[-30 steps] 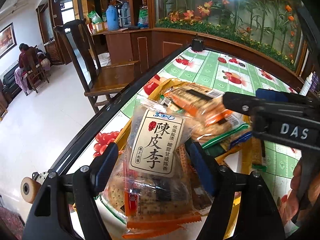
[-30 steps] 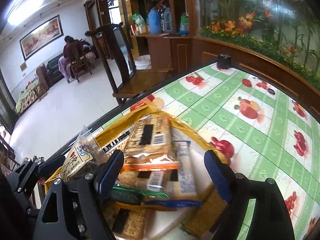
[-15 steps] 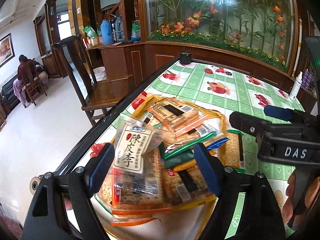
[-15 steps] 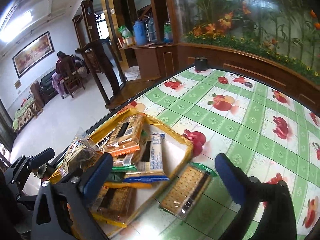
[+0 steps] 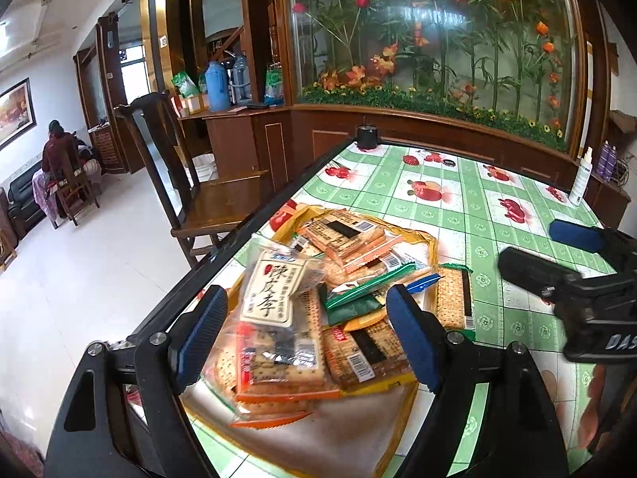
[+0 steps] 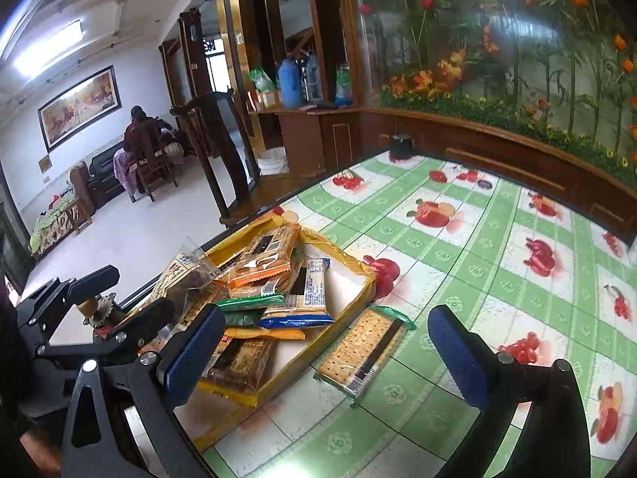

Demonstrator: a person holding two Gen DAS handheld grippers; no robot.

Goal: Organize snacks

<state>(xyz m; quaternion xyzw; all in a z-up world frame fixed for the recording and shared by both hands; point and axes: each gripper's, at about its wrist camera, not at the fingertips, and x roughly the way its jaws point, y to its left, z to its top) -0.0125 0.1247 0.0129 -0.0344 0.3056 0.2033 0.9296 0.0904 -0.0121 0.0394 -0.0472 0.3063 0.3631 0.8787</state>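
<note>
Snacks fill a yellow-rimmed tray (image 6: 360, 300) that sits on the fruit-print tablecloth (image 6: 497, 279), lying ahead of both grippers near the table's left edge. Across the tray the wrapped cracker packs (image 5: 346, 239) are heaped in loose layers, orange, green and blue wrappers overlapping. Between the left gripper's (image 5: 306, 334) two blue pads, though beyond them and untouched, lies a clear bag with a cream label (image 5: 274, 290), resting on top of the heap at its near-left side. That gripper's jaws are spread wide and released, having just been opening, with nothing pressed between them. Wider still stands the right gripper (image 6: 326, 352), its jaws having just been opening too and gripping nothing. Between its fingers and a little ahead of them, a single green-edged cracker pack (image 6: 362, 352) lies flat on the cloth just outside the tray's right wall, apart from both pads. From the left camera the right gripper shows beyond the right finger, with part of a hand (image 5: 597, 406) beneath it.
</note>
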